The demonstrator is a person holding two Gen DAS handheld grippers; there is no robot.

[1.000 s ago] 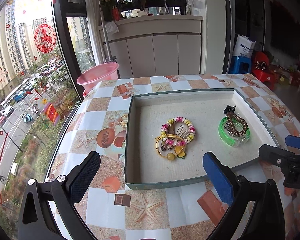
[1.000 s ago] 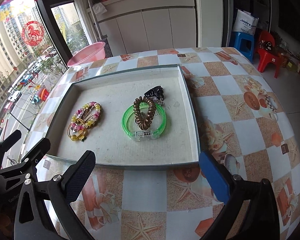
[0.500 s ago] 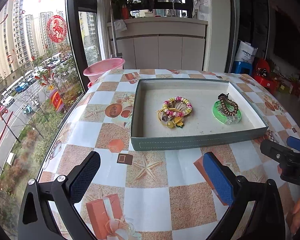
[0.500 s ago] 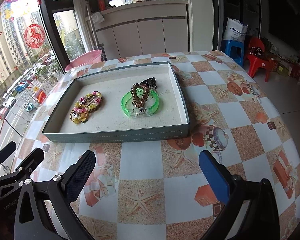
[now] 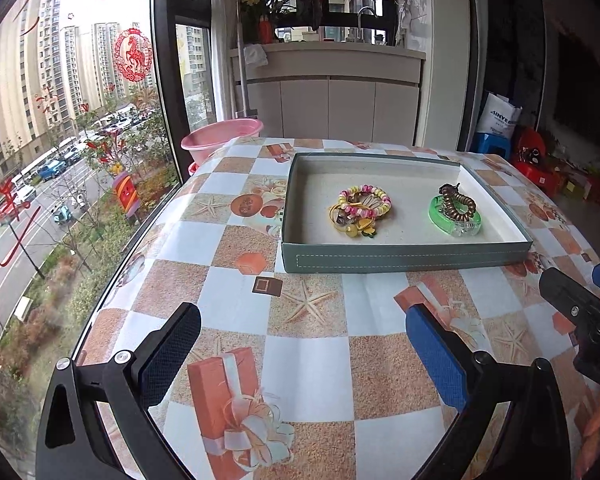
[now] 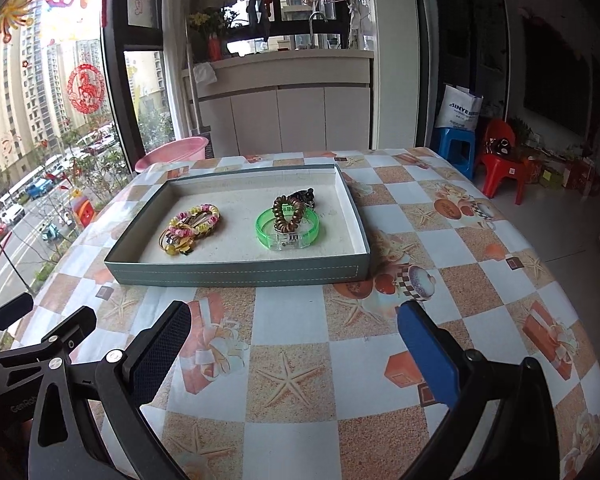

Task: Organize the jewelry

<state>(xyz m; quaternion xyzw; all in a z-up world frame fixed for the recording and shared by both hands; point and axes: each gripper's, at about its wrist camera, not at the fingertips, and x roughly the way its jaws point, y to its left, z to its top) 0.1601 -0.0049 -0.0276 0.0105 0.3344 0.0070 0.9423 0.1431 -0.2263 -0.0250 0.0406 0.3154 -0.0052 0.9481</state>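
A grey-green tray (image 5: 404,258) (image 6: 240,273) sits on the table ahead of both grippers. Inside it on the left lies a pile of beaded and yellow bracelets (image 5: 360,209) (image 6: 192,226). On the right lies a green bangle (image 5: 454,222) (image 6: 287,229) with a brown coil hair tie (image 5: 460,203) (image 6: 288,212) on it and a black clip (image 6: 305,195) behind. My left gripper (image 5: 304,354) is open and empty, well short of the tray. My right gripper (image 6: 294,354) is open and empty, also short of it.
The table carries a checked orange and white cloth (image 5: 308,360). A pink basin (image 5: 222,142) (image 6: 172,154) stands past the far left corner by the window. White cabinets stand behind. A blue stool (image 6: 458,150) and a red chair (image 6: 500,160) stand at the right.
Both grippers have drawn back from above the tray toward the near table edge. The tray now looks smaller and farther. The jewelry has not moved.
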